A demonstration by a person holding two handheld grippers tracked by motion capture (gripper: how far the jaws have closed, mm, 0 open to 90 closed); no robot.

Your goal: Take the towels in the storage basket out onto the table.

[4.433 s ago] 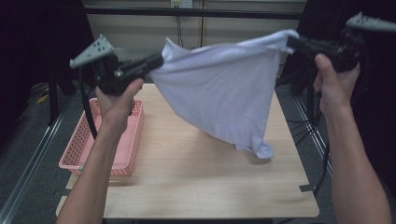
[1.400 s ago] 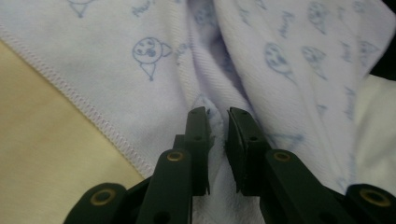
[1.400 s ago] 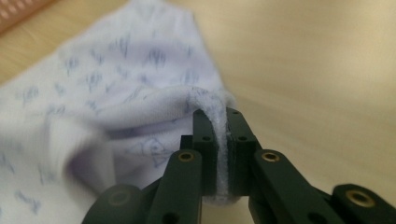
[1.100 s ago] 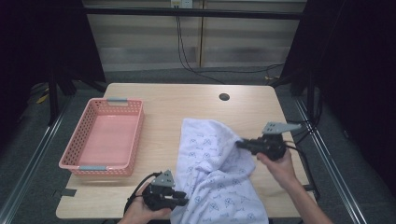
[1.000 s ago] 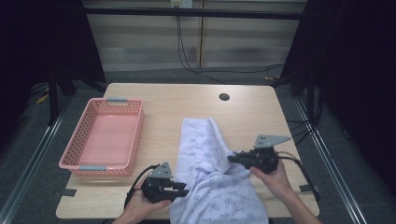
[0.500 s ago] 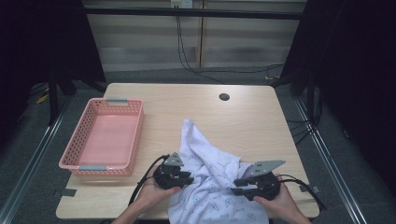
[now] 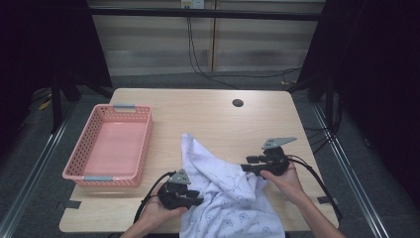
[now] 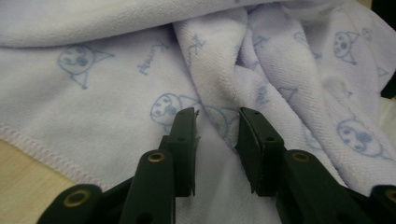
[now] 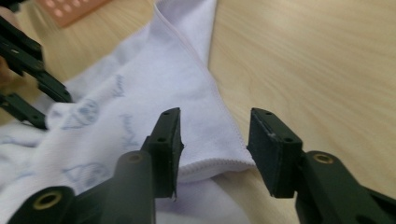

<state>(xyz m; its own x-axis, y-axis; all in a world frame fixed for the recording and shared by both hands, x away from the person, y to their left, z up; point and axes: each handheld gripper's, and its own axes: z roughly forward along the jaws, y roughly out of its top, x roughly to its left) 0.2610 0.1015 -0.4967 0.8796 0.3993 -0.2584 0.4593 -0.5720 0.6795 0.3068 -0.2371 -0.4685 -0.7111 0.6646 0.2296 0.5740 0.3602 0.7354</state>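
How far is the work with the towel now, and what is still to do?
Done: the towel lies on the table, though crumpled. In hand: nothing; the left gripper and right gripper are both open at its folds and hem. Left: grasping and tidying; the pink basket holds nothing.

A pale wooden table (image 7: 208,116) carries two things. A pink basket (image 7: 111,146) sits on its left side, and a crumpled white towel (image 7: 223,193) with blue prints lies at the near middle, spilling over the near edge. A small dark hole (image 7: 237,103) shows in the tabletop at the far right.
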